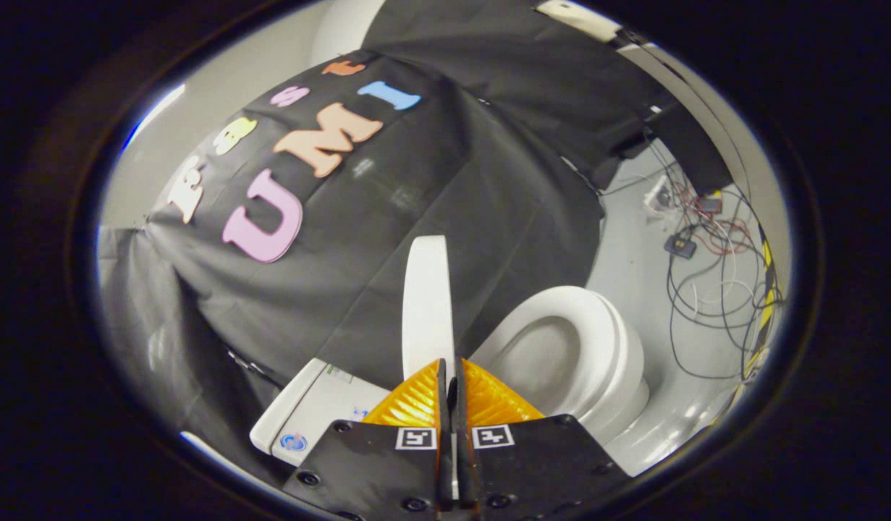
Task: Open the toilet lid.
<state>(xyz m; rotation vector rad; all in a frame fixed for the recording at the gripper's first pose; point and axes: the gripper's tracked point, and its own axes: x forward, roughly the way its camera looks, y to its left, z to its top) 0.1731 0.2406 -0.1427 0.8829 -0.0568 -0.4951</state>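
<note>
Pale floor [633, 268] – toilet [590, 362] stands on it, apparently loose cables [713, 289] beyond.

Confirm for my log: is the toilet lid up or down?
Up: the white plastic toilet lid stands on edge, pinched between the shut tongs, bowl exposed.

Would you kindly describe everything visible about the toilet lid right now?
The toilet lid is a white, smooth, glossy panel, plastic by its look, seen edge-on. It stands raised, roughly upright, above the open seat and bowl, with the tank to its other side and black cloth behind. Its lower edge sits between the tool's nearly closed fingers, which appear to pinch it.
</note>
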